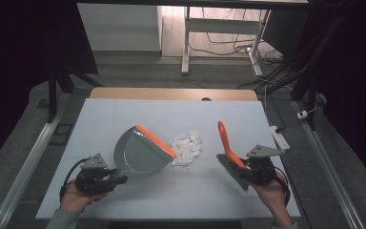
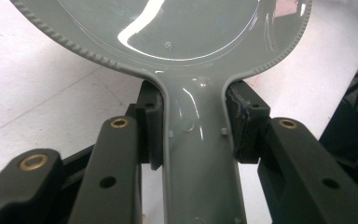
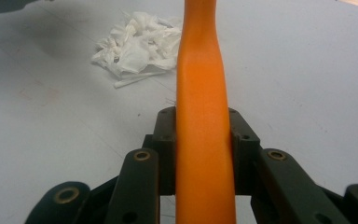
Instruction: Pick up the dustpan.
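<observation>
A grey dustpan [image 1: 140,155] with an orange front lip lies on the white table, its lip facing a heap of crumpled white paper scraps [image 1: 188,148]. My left gripper [image 1: 116,180] is shut on the dustpan's grey handle [image 2: 198,154], one pad on each side. To the right, my right gripper [image 1: 249,168] is shut on a small brush, gripping its orange handle [image 3: 201,121]; the handle's tip [image 1: 222,131] points up and away, and the grey bristles [image 1: 232,171] hang toward the table. The paper scraps [image 3: 137,44] lie ahead and left of the brush in the right gripper view.
The white table cover [image 1: 124,114] ends at a wooden strip [image 1: 171,93] along the far side. A white power strip [image 1: 279,137] lies just off the right edge. Desk legs and cables stand on the floor beyond.
</observation>
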The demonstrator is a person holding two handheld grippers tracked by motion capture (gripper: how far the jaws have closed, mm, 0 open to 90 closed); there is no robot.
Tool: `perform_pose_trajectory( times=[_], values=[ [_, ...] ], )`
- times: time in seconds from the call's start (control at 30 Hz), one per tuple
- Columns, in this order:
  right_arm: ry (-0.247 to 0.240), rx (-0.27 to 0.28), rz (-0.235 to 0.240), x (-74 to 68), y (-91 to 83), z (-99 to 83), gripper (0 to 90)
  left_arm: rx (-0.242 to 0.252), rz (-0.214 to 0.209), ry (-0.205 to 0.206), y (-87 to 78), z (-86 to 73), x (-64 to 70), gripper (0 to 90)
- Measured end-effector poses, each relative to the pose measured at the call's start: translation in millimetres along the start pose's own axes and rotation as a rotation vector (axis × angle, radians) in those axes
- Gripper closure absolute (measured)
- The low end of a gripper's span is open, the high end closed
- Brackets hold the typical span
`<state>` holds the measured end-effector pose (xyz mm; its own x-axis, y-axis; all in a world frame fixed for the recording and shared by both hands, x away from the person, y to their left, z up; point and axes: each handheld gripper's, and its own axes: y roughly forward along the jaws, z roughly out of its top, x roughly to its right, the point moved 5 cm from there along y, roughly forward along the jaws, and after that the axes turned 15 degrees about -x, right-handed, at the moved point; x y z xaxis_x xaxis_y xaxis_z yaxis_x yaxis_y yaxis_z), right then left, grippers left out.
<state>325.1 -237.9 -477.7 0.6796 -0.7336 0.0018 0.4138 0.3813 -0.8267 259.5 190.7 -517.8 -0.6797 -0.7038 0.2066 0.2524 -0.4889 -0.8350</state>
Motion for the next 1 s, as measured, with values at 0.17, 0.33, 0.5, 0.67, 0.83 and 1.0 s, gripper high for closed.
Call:
perform_pose_trajectory(
  times=[0.17, 0.33, 0.5, 0.67, 0.83, 1.0],
  values=[
    [-0.001, -0.001, -0.002, -0.1, 0.5, -0.1, 70.3, -0.029, -0.006, 0.039, 3.5, 0.1, 4.6, 61.9],
    [-0.002, -0.002, -0.001, -0.6, 0.7, 0.0, 70.3, -0.064, -0.023, 0.070, 9.3, 0.6, 10.4, 61.9],
    [-0.002, -0.002, -0.002, -0.1, 1.0, -0.2, 70.3, -0.102, -0.022, 0.109, 12.9, -0.4, 14.4, 61.8],
    [-0.001, -0.003, -0.002, -0.1, 1.5, -0.4, 70.3, -0.144, -0.034, 0.130, 19.2, -0.7, 19.0, 61.9],
    [-0.004, -0.007, -0.003, -0.6, 2.2, -0.5, 70.3, -0.187, -0.036, 0.123, 24.0, -4.1, 16.9, 61.8],
    [-0.002, -0.007, -0.001, -0.2, 2.7, -0.8, 70.3, -0.222, -0.028, 0.116, 26.3, -8.7, 12.2, 61.8]
  ],
)
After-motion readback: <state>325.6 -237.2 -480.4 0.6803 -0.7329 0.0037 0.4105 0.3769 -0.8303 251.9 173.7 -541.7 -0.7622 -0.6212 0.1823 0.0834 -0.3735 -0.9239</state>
